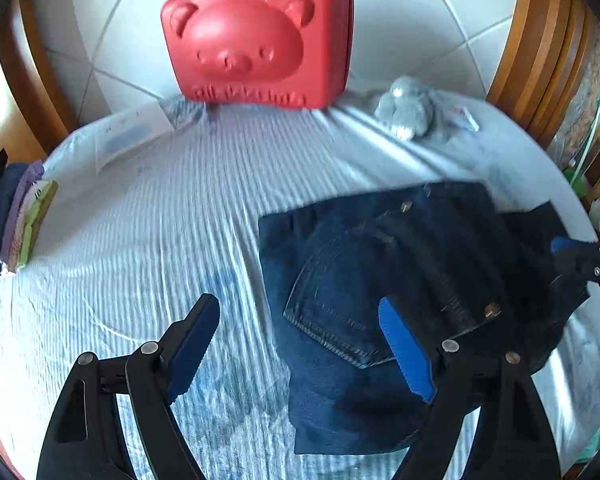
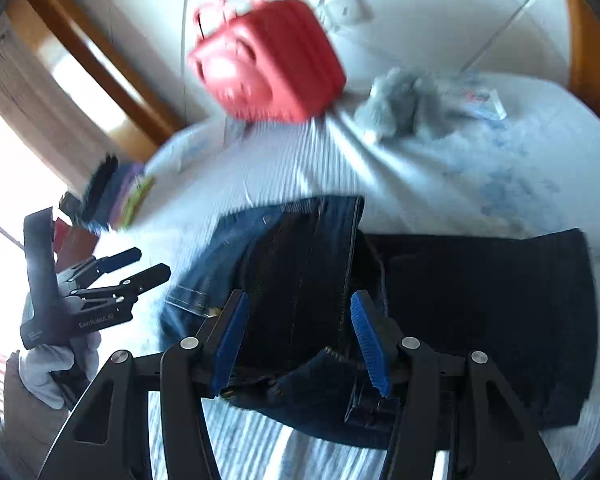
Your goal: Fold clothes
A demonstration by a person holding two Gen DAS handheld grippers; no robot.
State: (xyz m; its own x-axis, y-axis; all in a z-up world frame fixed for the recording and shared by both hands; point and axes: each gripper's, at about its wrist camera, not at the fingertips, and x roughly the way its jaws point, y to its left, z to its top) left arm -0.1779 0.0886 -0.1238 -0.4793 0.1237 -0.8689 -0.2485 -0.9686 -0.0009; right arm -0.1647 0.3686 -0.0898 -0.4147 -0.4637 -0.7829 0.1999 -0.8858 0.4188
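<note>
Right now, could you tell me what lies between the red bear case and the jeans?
In the left wrist view, only bare striped sheet lies between the red bear case and the jeans.

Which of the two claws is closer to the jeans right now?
The right. The right claw is open directly over the jeans, denim between its fingers. The left claw is open too, straddling the jeans' left edge, mostly above the bedsheet.

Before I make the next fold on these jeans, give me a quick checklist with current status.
1. Left claw open: ok.
2. Right claw open, nothing pinched: ok.
3. Jeans lying flat on the bed sheet: not ok, bunched near the right claw.
4. Red bear case apart from the jeans: ok.
5. Grey plush toy apart from the jeans: ok.
6. Fold edges aligned: cannot tell, blurred.
</note>
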